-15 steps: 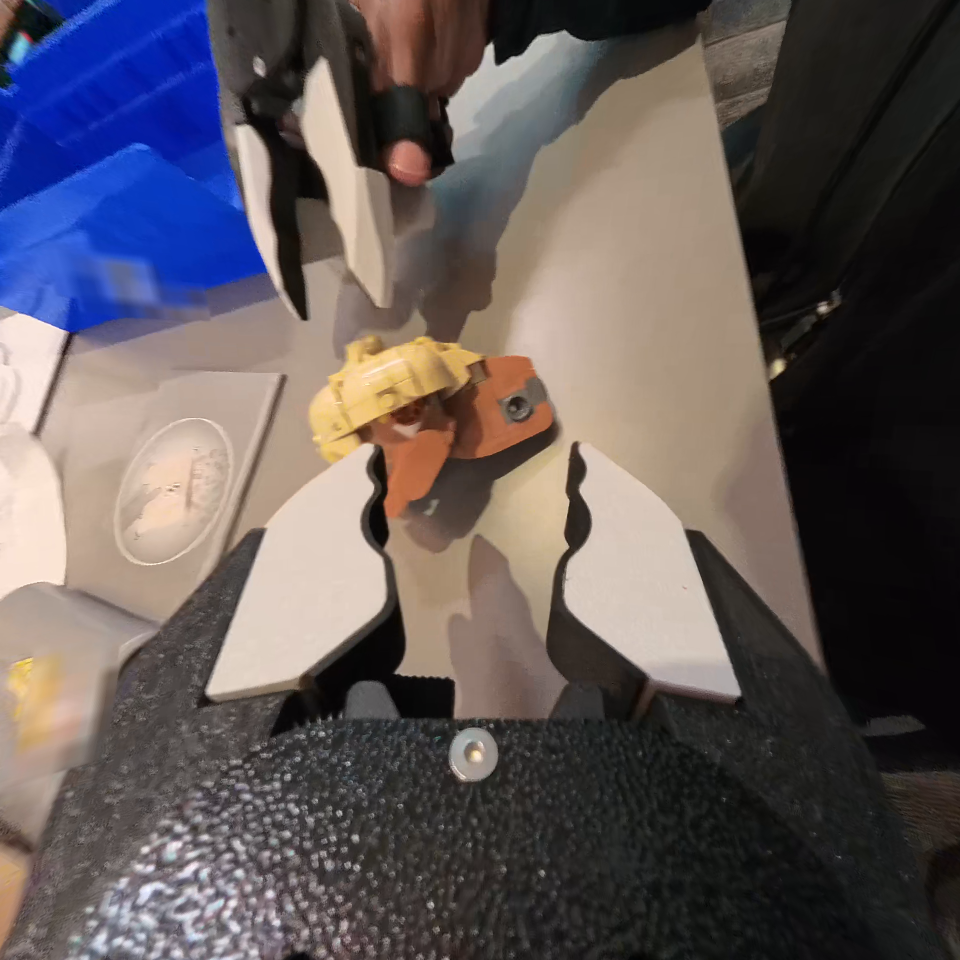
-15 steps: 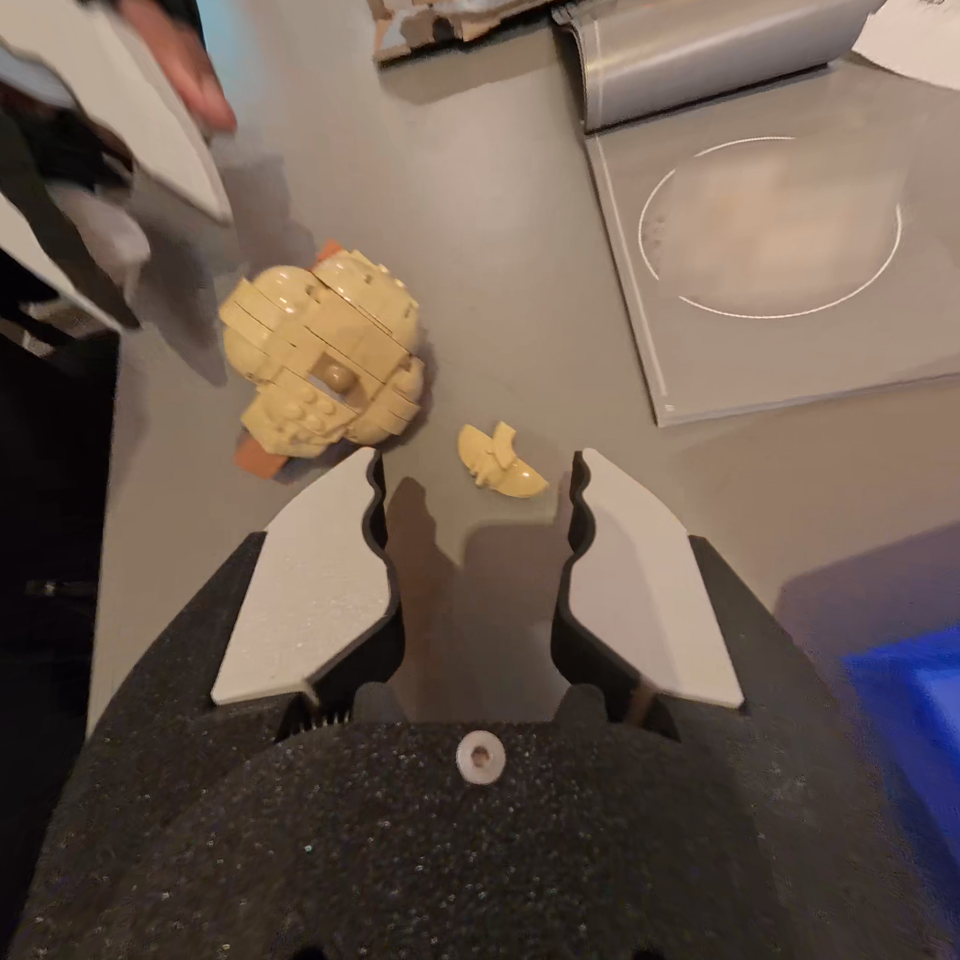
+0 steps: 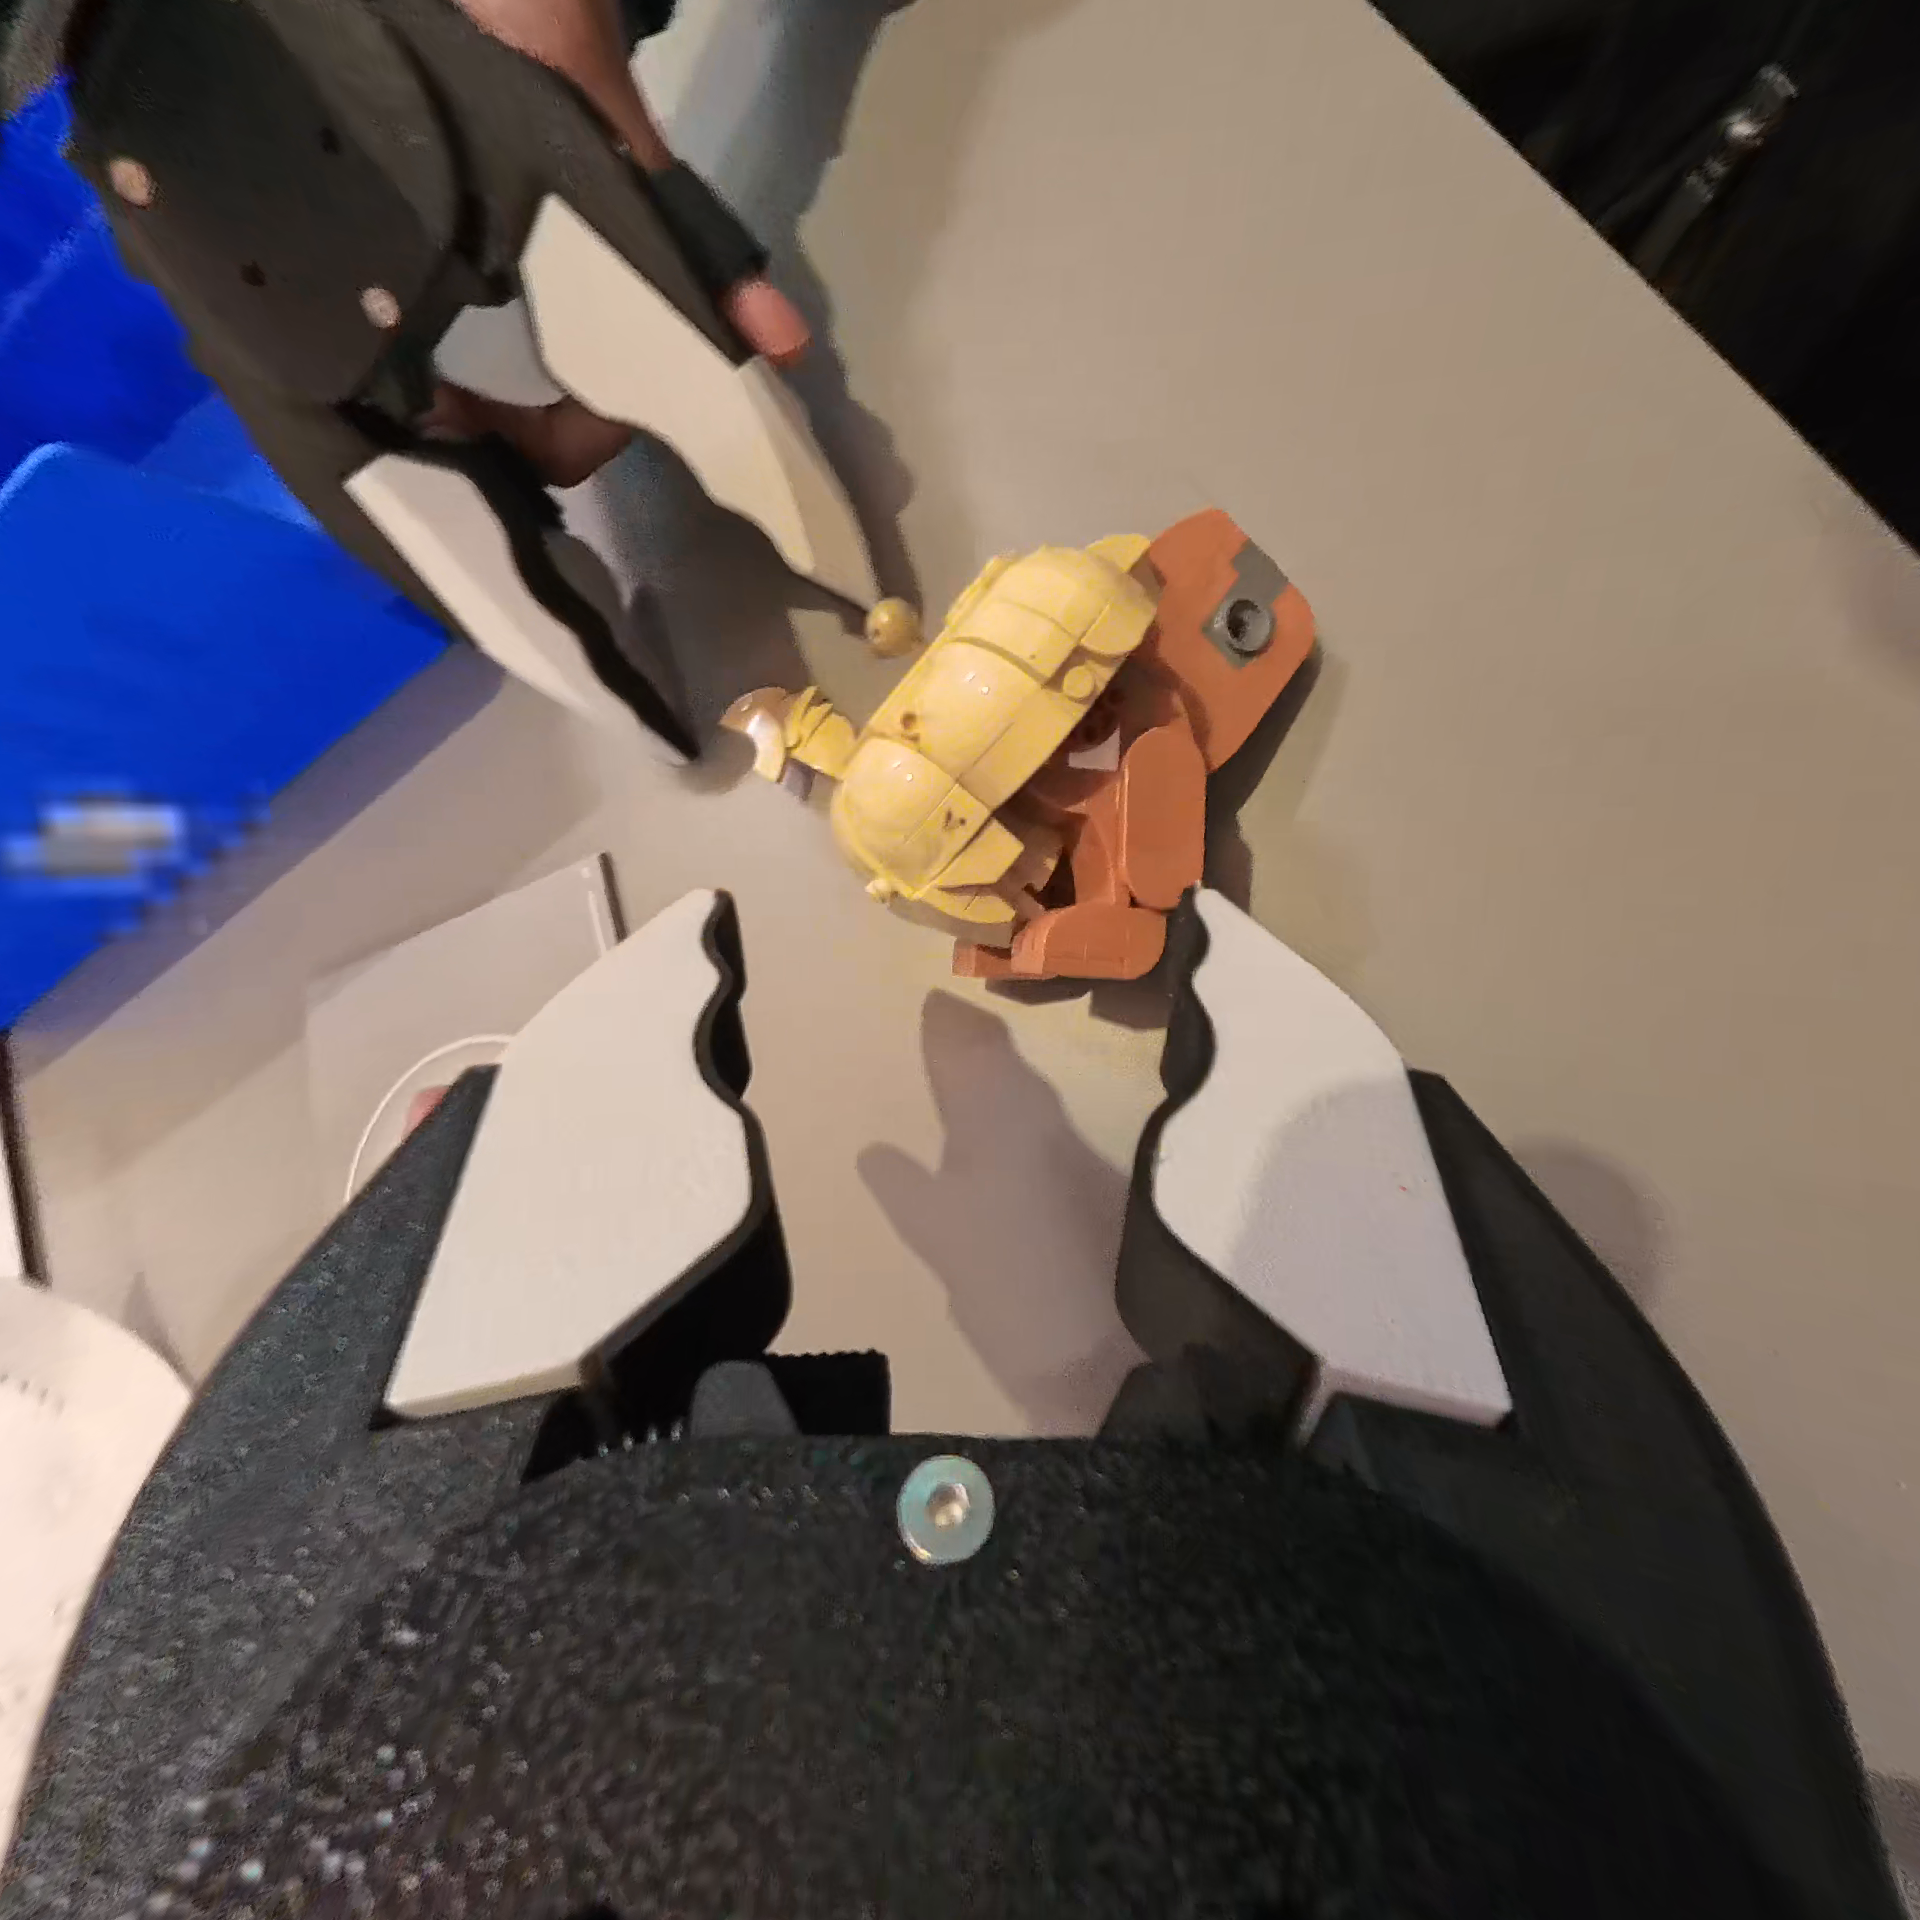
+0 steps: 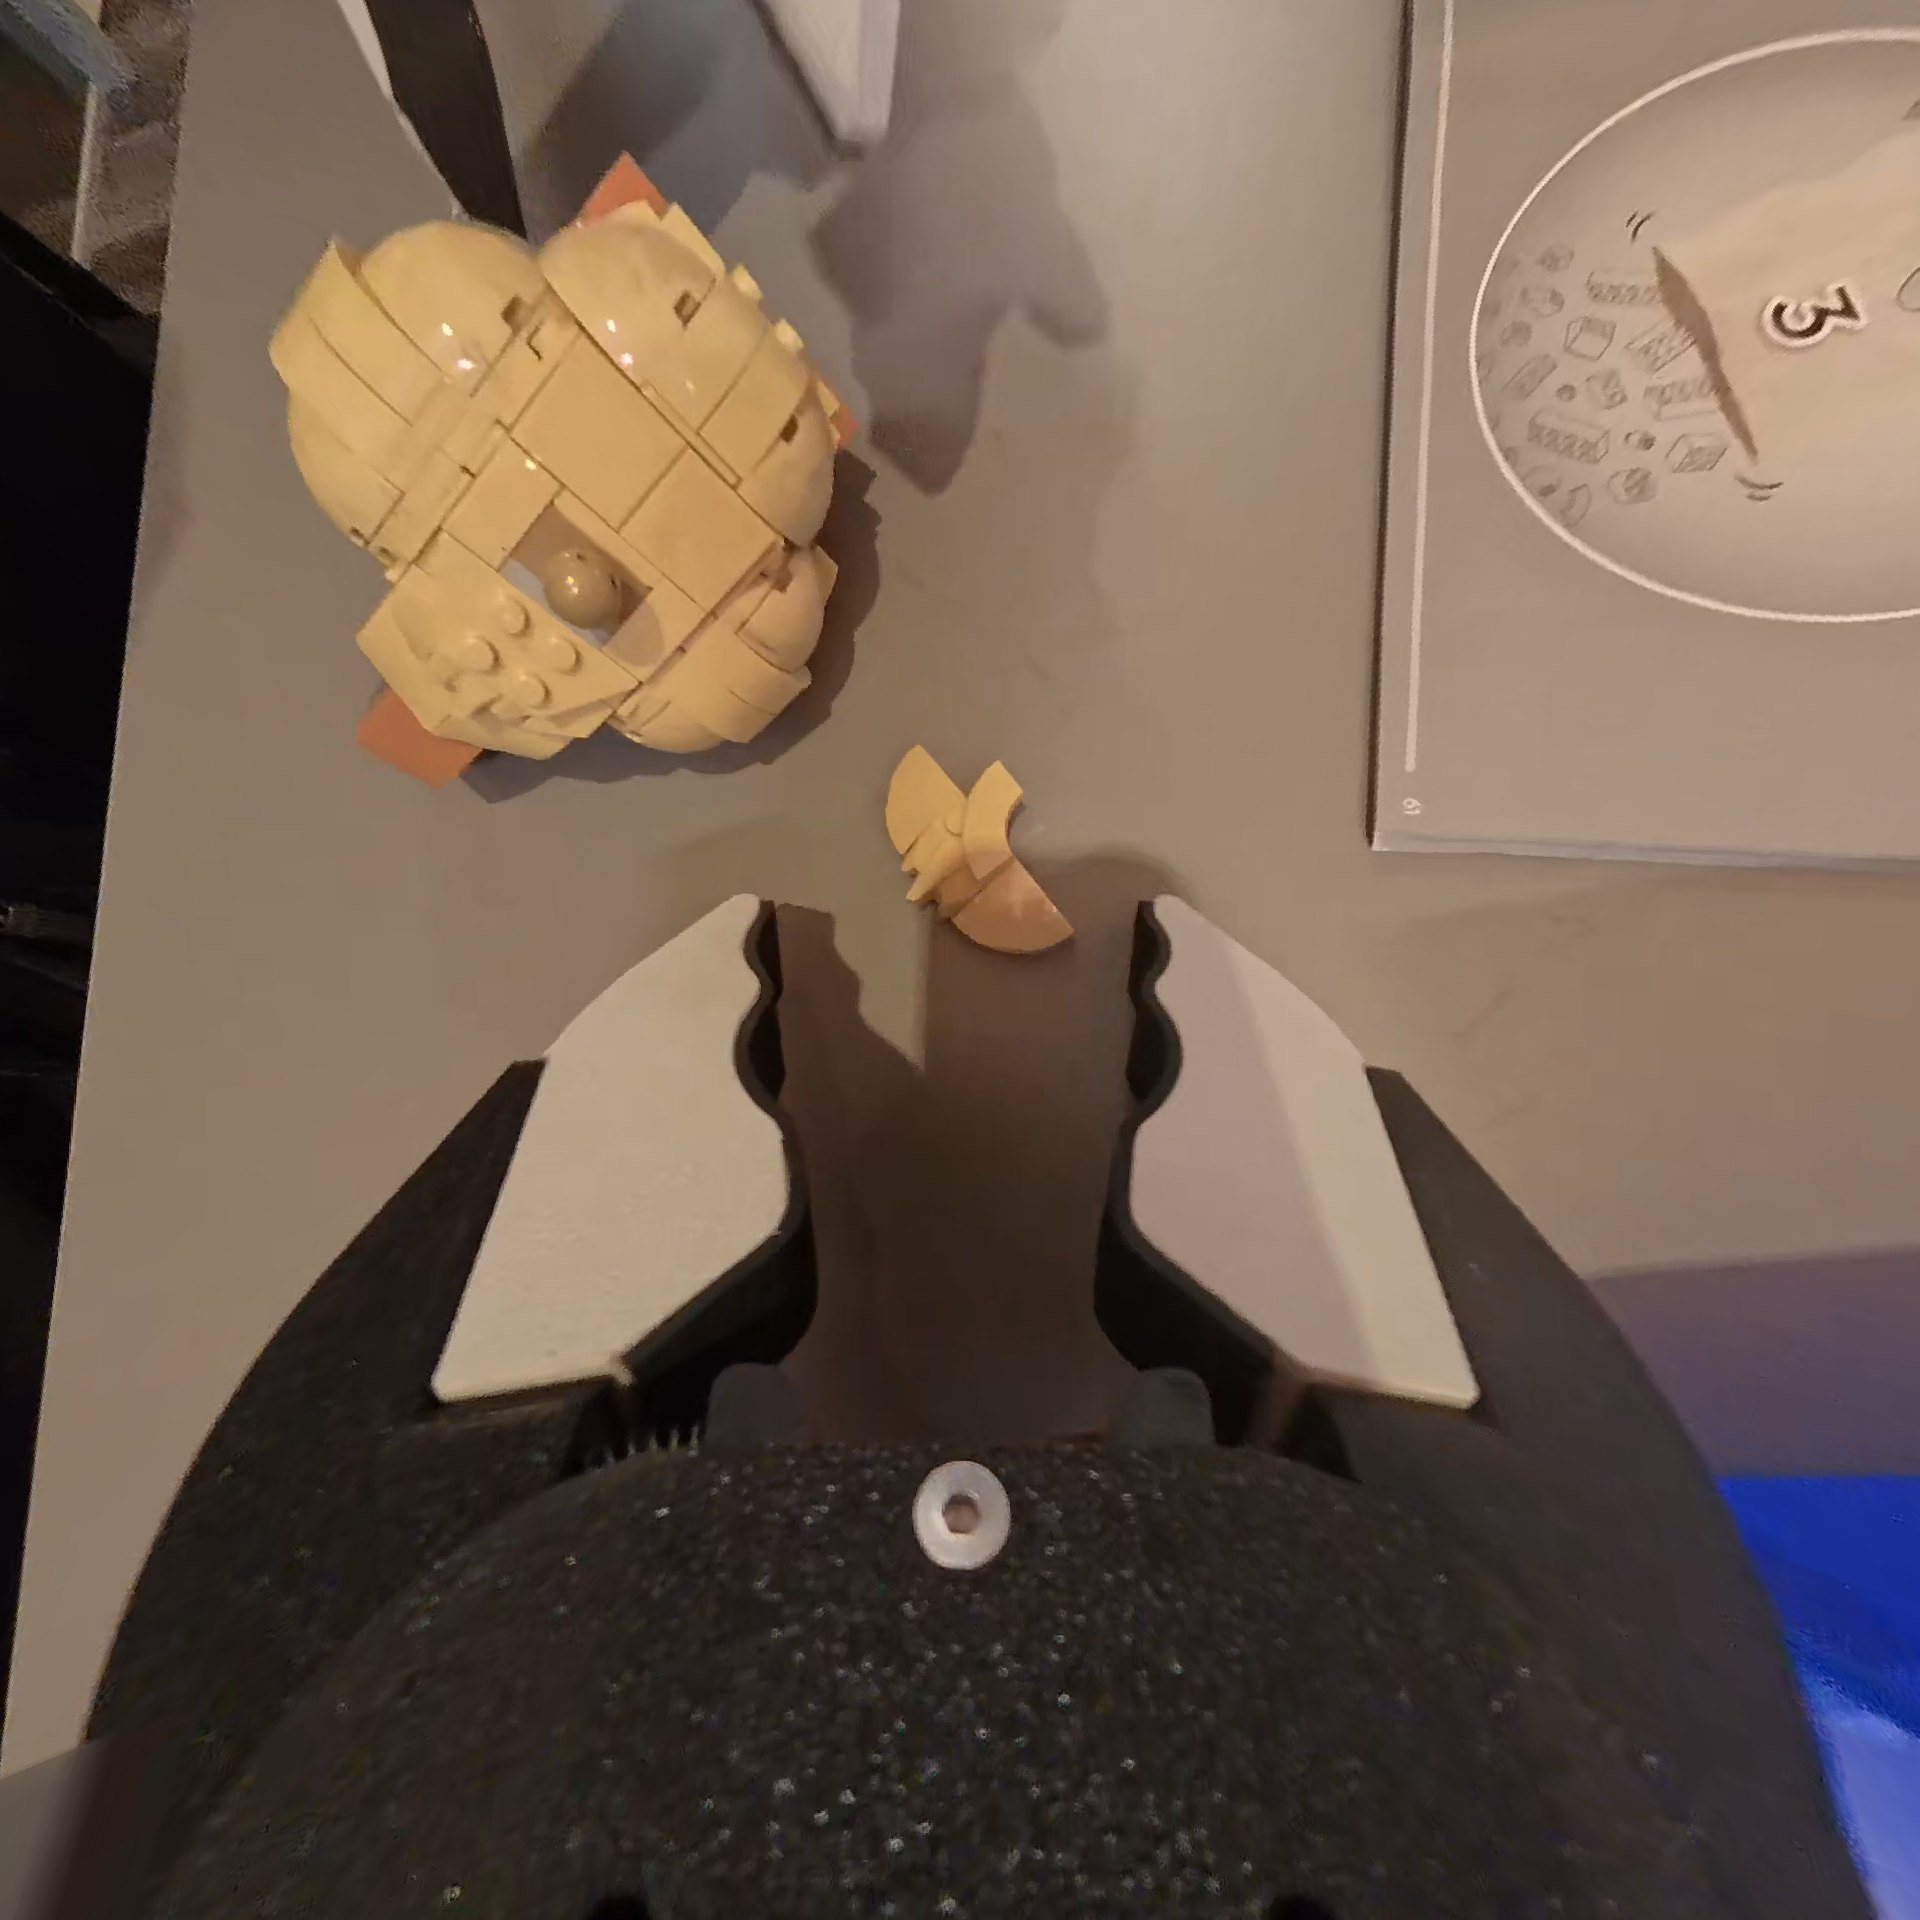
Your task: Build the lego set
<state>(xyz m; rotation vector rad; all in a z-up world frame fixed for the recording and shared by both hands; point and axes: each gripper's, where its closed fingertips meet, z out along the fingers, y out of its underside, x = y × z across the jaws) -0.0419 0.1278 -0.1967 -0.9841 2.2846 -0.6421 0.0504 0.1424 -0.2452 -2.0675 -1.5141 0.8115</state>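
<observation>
Spreading my left claw (image 3: 956, 914) wider than half second ago; nothing clamped, its right pad (image 3: 1247, 997) now just beside brown foot of brick figure (image 3: 1039, 727). Right claw (image 4: 951, 914) narrowing slightly, also gripping nothing, small tan piece (image 4: 961, 842) lying just ahead of tips, near figure. Desk (image 3: 1455, 727) edge running close behind figure; booklet (image 4: 1558, 675) well apart, leaving open room between.

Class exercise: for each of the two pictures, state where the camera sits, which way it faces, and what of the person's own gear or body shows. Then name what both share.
Left wrist view: on the left gripper, facing down at the brick model; the right gripper and a hand show beyond.
Right wrist view: on the right gripper, facing down at a small tan piece and a booklet.
Shared: the model and grey table.
</observation>
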